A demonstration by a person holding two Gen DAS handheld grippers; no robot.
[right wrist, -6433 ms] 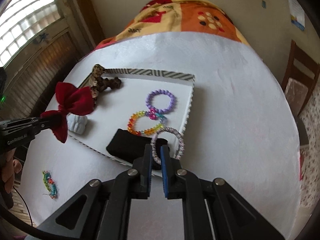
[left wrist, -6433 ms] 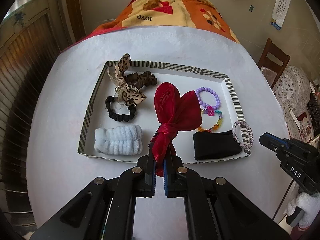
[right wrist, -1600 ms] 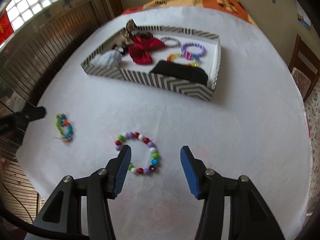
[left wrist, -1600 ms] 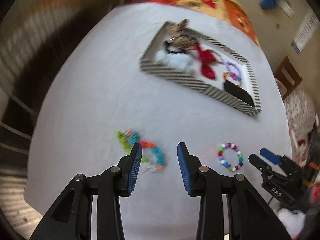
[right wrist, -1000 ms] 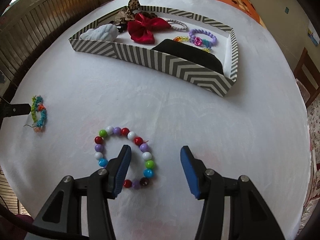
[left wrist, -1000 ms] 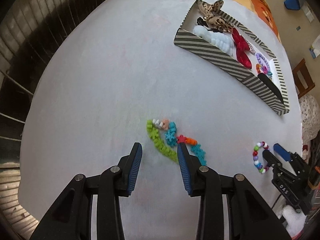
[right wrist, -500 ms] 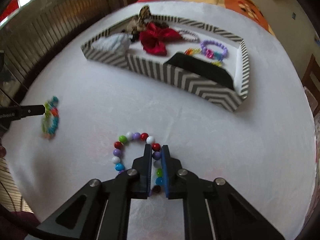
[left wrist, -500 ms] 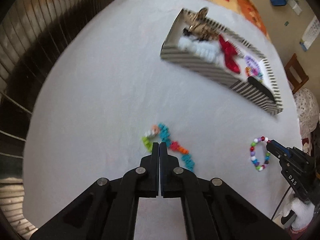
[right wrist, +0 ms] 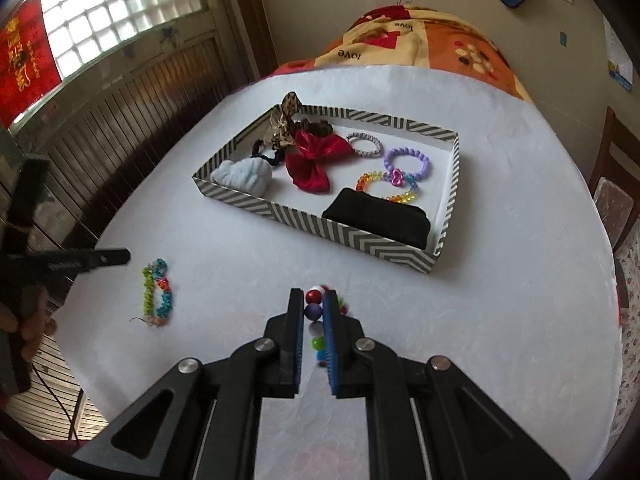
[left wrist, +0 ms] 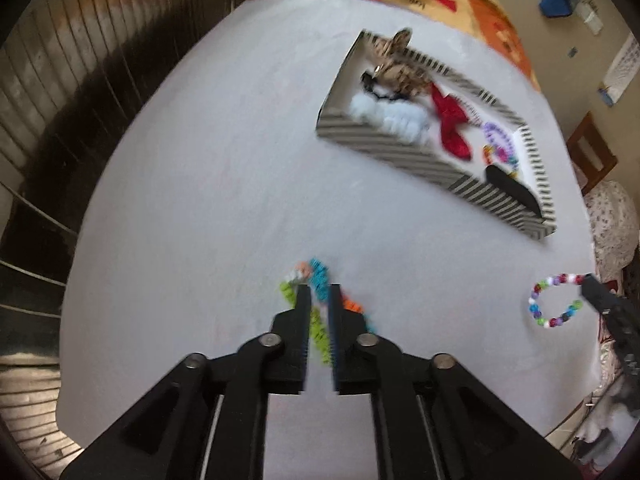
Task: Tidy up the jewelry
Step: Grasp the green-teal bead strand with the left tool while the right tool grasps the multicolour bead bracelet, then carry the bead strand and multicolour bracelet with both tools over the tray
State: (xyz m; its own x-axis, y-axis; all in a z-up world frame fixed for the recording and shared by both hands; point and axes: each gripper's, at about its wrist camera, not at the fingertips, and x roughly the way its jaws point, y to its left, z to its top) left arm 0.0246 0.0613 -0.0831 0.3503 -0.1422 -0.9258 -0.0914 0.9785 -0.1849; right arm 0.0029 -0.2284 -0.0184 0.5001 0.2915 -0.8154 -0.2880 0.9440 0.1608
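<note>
My right gripper (right wrist: 312,308) is closed on the round-bead bracelet (right wrist: 314,296). Red, purple, white and green beads sit pinched between the blue pads, and the rest of the loop hangs free beside the jaws.

My left gripper (left wrist: 319,296) is closed down to a narrow slit. A green strand of the coil bracelet (left wrist: 319,274) shows in that slit, but the picture is smeared. From the right-hand camera the coil bracelet looks to be lying flat on the cloth just below the left tips, so I cannot tell whether the pads pinch it.

That makes two bracelets outside the box, one at each tool, both on the near side of the white tablecloth (right wrist: 500,240).

Farther out stands one chevron-striped tray (right wrist: 360,236), whose near wall rises between my jaws and its floor. I count nine things inside:
- one white fluffy scrunchie (right wrist: 244,174)
- one black hair tie (right wrist: 266,154)
- one leopard-print bow (right wrist: 286,120)
- one brown scrunchie (right wrist: 318,128)
- one red bow (right wrist: 314,160)
- one sparkly ring tie (right wrist: 376,146)
- one purple bead bracelet (right wrist: 426,166)
- one rainbow bead bracelet (right wrist: 366,182), touching the purple one
- one black pouch (right wrist: 378,216), against the near wall

Beyond the table lies one orange patterned blanket (right wrist: 420,40). One wooden chair (right wrist: 616,200) stands off to the right.
</note>
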